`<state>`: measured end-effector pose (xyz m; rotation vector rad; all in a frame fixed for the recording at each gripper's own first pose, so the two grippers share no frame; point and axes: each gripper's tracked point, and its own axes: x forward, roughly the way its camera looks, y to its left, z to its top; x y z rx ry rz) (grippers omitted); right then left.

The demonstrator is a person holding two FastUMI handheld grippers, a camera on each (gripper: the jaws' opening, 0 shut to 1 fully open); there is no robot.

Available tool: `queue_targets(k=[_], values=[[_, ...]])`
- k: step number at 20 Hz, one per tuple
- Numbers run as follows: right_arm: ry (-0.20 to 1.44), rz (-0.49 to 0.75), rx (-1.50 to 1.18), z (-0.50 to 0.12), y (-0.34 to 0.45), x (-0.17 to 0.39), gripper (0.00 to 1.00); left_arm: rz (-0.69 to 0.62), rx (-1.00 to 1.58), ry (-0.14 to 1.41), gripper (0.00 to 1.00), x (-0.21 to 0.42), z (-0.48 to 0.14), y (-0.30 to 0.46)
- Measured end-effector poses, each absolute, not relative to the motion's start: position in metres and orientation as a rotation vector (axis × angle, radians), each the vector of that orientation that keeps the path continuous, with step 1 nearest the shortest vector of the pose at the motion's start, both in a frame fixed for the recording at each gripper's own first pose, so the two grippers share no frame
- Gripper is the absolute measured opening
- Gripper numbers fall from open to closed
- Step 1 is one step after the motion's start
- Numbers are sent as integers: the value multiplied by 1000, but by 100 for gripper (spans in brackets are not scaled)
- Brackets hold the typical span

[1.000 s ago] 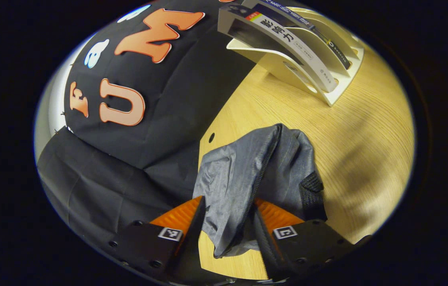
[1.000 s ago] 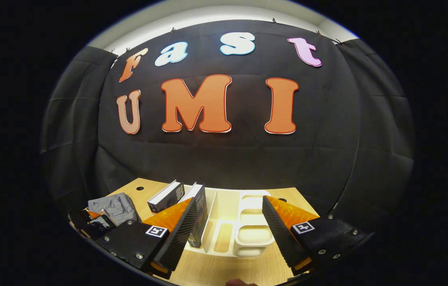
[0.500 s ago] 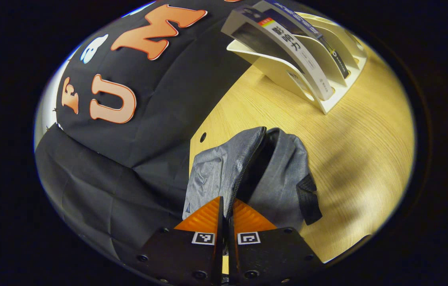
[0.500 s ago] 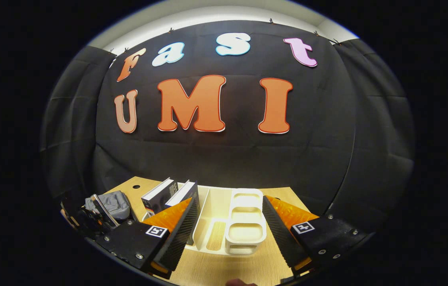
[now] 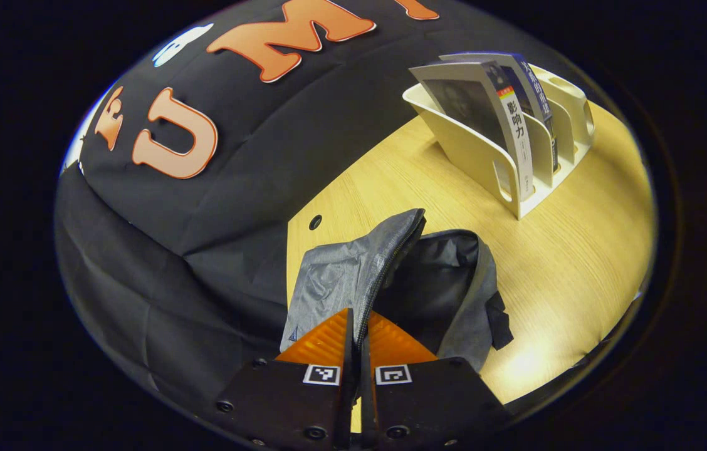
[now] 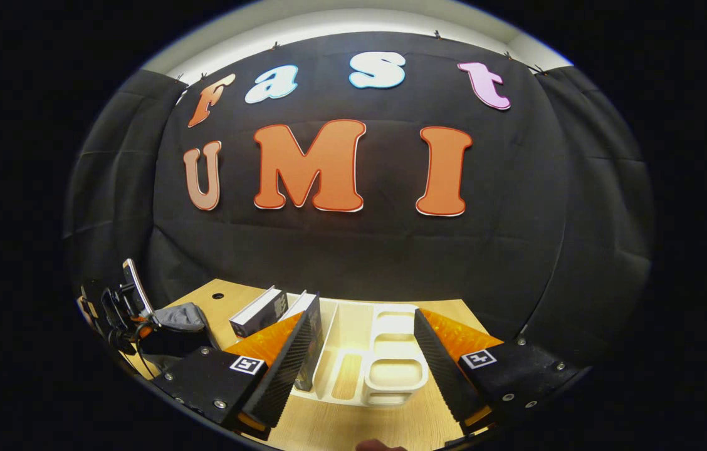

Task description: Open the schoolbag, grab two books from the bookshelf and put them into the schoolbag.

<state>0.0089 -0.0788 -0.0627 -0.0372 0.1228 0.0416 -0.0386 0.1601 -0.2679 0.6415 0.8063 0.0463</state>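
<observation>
Two books [image 5: 504, 119] leaned in the cream plastic bookshelf [image 5: 485, 163] at the far side of the pale wooden table [image 5: 566, 263]; nearer lay the grey fabric schoolbag [image 5: 353, 275], its mouth gaping dark. The left gripper [image 5: 358, 335] had its fingers pressed together on the zipper edge of the flap, holding it up; the right gripper [image 6: 360, 351] hung before the shelf with fingers wide apart, gripping nothing. Opening looked nearly done; next, I judged, the right fingers must straddle one book's spine and close.
</observation>
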Motion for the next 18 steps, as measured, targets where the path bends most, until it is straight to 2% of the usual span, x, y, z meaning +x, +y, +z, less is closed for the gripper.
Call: queue_targets(k=[14,16,17,18], values=[[271,3,-112,-51,29,40,98,-324,240,834,5,-14,-203,217],[308,-4,-125,-51,44,43,98,-383,195,836,9,-11,-199,224],[324,-6,-130,-50,52,45,98,-414,170,834,5,-10,-196,225],[339,-9,-135,-49,60,47,98,-449,148,827,6,-9,-193,226]])
